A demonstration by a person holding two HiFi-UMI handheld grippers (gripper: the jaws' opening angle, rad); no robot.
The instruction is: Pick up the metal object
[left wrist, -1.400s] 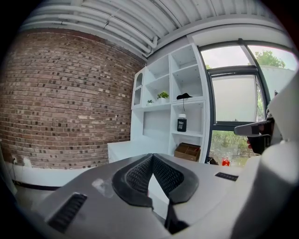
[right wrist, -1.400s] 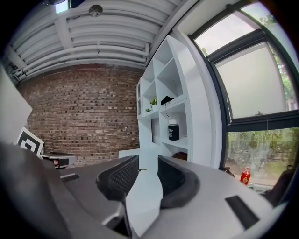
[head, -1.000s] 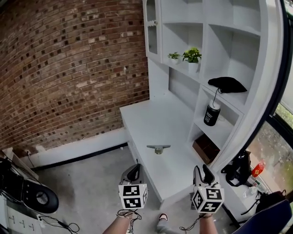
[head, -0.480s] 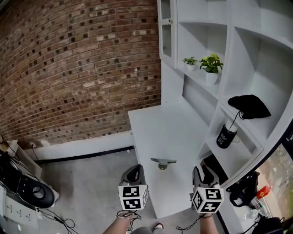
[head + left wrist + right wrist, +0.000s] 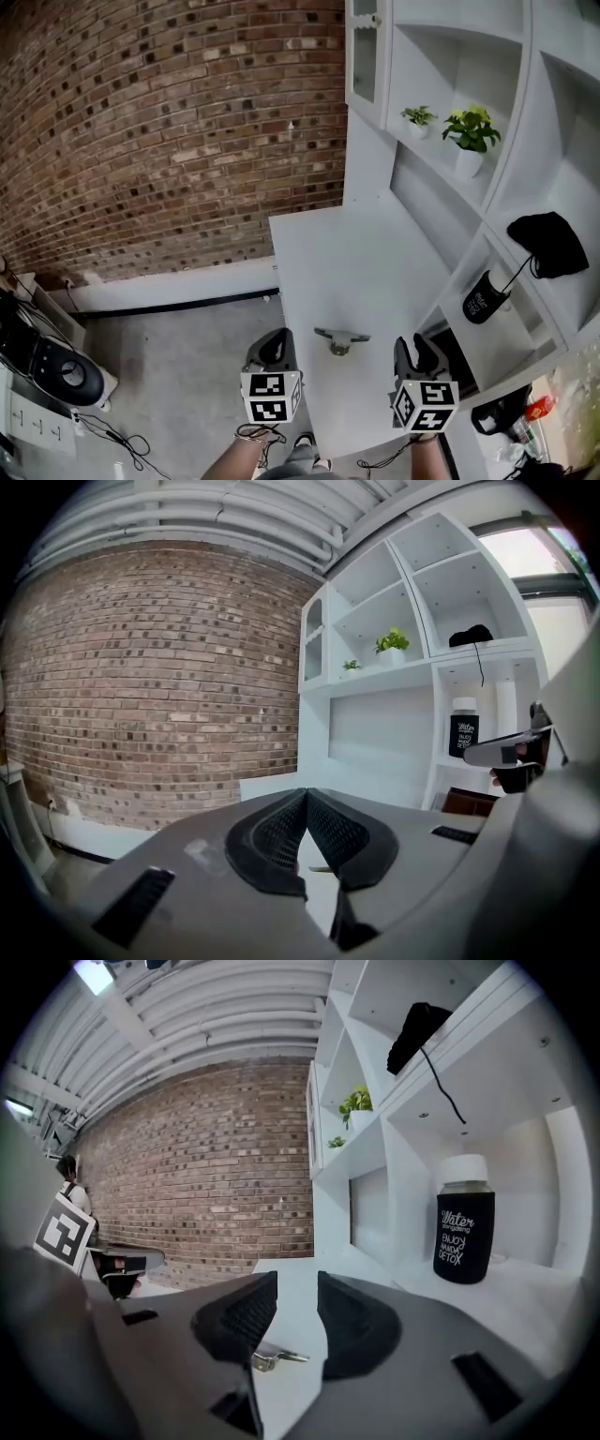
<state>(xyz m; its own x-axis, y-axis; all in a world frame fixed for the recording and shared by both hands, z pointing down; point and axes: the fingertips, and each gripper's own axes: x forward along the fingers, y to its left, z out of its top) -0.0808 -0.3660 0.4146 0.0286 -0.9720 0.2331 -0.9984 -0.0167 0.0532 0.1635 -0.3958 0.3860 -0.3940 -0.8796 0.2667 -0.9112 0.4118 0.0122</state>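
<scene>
Left tool [image 5: 273, 352]: the jaws are pressed together at the tips, and nothing is held between them. It hangs just outside the left edge of the table [image 5: 361, 248].

Right tool [image 5: 419, 354]: the jaws are spread, with a clear gap between the pads. It holds nothing and hangs over the near right part of the table.

The metal object [image 5: 341, 337] lies flat on the table between the two tools and slightly ahead of their tips. It sits ahead and to the right of the left tool, and ahead and to the left of the right tool. Neither tool touches it.

In the right gripper view, the metal object [image 5: 272, 1358] shows low in the jaw gap, close to the left jaw. A bottle [image 5: 466, 1222] stands on a shelf ahead and to the right of this tool.
</scene>
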